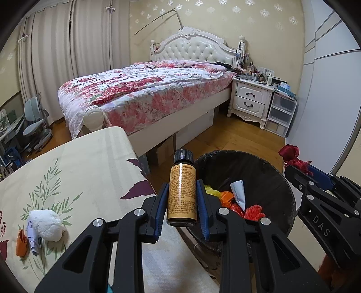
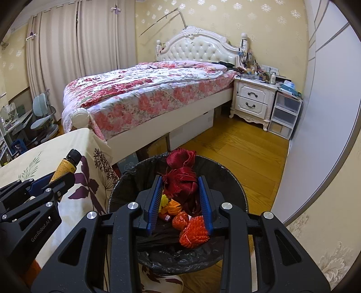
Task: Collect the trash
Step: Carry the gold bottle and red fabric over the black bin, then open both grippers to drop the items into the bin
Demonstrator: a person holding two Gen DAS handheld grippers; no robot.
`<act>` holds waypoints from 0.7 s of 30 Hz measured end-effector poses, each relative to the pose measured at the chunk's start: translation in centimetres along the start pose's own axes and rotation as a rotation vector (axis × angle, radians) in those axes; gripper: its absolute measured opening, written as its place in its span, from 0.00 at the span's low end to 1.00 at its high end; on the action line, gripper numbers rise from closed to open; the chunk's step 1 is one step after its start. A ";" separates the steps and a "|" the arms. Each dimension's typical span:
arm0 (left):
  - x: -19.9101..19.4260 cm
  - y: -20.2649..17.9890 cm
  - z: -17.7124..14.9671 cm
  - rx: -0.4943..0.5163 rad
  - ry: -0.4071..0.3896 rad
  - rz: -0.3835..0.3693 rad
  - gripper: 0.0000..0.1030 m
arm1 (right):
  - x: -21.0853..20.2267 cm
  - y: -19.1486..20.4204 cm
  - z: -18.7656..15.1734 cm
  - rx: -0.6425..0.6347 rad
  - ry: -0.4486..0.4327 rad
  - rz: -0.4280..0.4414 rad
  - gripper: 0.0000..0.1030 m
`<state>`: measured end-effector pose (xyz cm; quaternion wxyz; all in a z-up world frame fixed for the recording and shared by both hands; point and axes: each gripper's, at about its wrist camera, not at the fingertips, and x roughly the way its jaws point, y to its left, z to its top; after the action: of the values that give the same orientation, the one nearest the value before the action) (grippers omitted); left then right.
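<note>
Bedroom interior, lit, curtains drawn

Bed (image 1: 144, 94) with white tufted headboard (image 1: 191, 50) and floral quilt; white two-drawer nightstand (image 1: 250, 99); clear plastic drawer unit (image 1: 281, 113); beige curtains (image 1: 58, 56); patterned yellow wallpaper (image 1: 259, 20); wood floor (image 1: 237, 137); grey desk chair (image 1: 36, 121).

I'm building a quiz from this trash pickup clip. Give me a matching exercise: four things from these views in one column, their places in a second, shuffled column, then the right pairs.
Things:
1. brown bottle
2. red mesh bundle
3. white crumpled wad
4. orange netting

Places:
A. lying on the floral tablecloth
B. inside the trash bin
C. clamped in the left gripper
D. clamped in the right gripper, above the bin

Pairs: 1-C, 2-D, 3-A, 4-B
</note>
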<state>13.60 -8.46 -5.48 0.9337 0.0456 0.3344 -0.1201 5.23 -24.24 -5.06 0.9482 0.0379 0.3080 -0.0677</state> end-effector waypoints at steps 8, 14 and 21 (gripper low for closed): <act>1.8 -1.1 0.4 0.006 0.025 0.000 0.27 | 1.7 -1.1 0.0 0.021 0.020 -0.017 0.31; 2.9 -2.0 0.8 0.026 0.041 -0.004 0.27 | 2.5 -1.7 -0.1 0.047 0.030 -0.026 0.31; 4.0 -2.8 1.2 0.047 0.057 -0.009 0.27 | 3.4 -1.9 0.1 0.057 0.044 -0.040 0.32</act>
<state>16.63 -12.10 -7.15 0.9219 0.0695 0.3580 -0.1309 7.74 -26.49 -7.05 0.9382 0.0603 0.3274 -0.0946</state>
